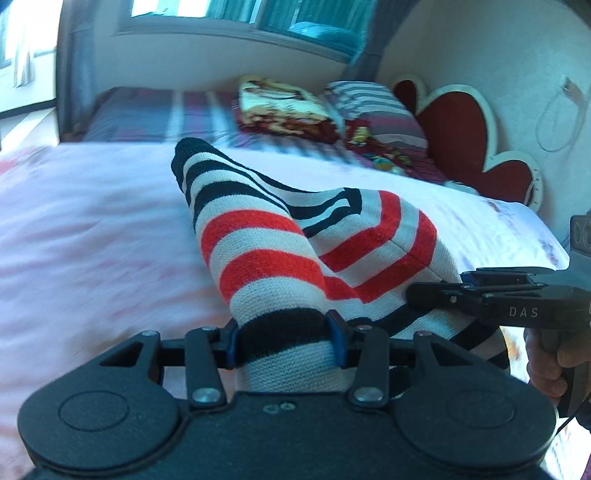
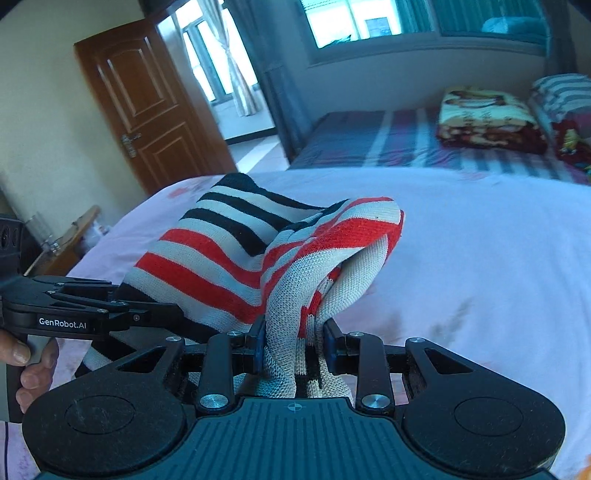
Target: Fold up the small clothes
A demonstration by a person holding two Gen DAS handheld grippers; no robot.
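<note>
You've got both grippers clamped on the striped knit garment: left gripper on its navy hem, right gripper on bunched edge, lifting it over the pink bedspread to fold.

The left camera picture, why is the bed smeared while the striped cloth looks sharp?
Left wrist view: the pink bedspread streaks with motion blur, while the striped garment in the left gripper stays crisp. Right wrist view: fisheye bends the door; the window glares.
</note>
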